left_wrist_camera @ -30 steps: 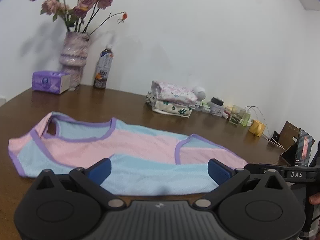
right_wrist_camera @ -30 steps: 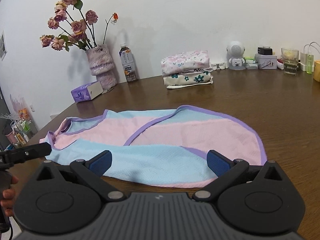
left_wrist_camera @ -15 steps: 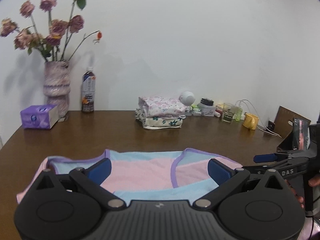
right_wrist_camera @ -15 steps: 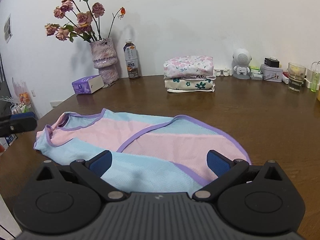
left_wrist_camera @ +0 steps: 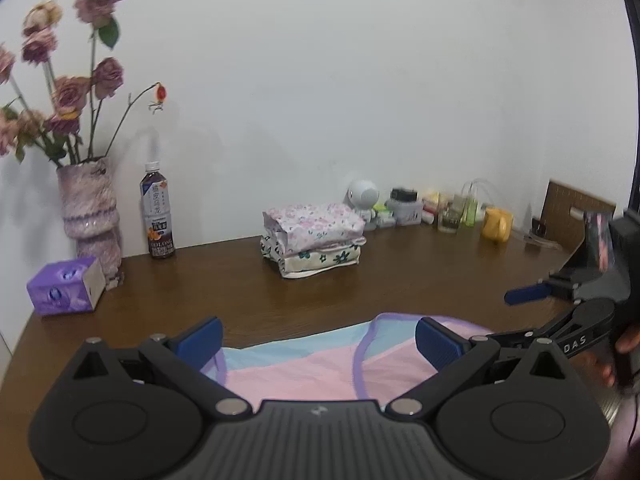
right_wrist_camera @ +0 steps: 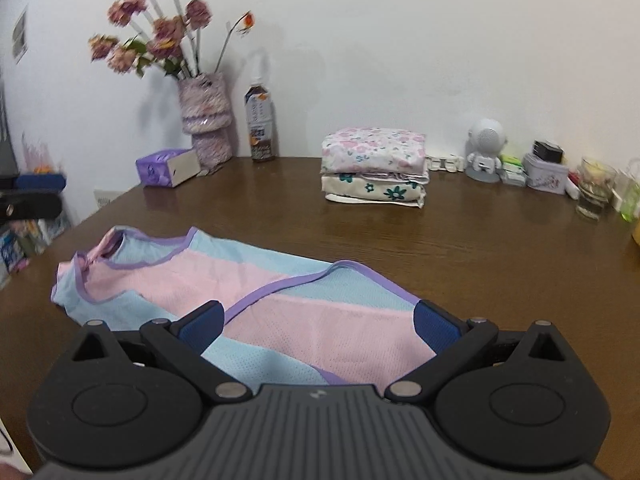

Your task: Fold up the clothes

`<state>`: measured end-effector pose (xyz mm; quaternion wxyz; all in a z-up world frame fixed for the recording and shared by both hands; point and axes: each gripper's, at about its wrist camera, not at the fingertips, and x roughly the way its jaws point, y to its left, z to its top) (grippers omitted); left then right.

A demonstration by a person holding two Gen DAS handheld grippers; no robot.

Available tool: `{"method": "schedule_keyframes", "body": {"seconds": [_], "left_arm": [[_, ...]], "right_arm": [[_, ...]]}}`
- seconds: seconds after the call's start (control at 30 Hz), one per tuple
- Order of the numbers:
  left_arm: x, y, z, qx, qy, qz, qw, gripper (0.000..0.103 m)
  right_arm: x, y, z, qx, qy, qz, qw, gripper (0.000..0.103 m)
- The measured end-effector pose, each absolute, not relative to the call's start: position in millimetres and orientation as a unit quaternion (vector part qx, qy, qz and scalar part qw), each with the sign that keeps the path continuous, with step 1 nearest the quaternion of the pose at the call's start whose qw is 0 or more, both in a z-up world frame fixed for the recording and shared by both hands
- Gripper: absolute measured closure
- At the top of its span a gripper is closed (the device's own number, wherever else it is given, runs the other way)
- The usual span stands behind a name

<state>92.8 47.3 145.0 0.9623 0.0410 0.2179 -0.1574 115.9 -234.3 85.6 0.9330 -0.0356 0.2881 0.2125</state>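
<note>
My left tool hangs wide open over the pink, blue and purple-trimmed garment on the brown table. My right tool is at the right edge. Folded clothes are stacked by the wall.

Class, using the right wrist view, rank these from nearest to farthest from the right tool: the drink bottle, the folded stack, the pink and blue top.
1. Top: directly under the right tool, front of table.
2. Folded stack: mid-table, slightly right.
3. Bottle: back left, by the wall.
</note>
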Motion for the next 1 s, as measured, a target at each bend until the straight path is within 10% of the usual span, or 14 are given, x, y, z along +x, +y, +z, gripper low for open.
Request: {"method": "schedule_keyframes", "body": {"seconds": [1.0], "left_arm": [[216,10,110,0.371,0.287,-0.217,0.856,0.0]], "right_arm": [[232,-199,77,-0.289,0.329,0.273,0.857,0.0]]}}
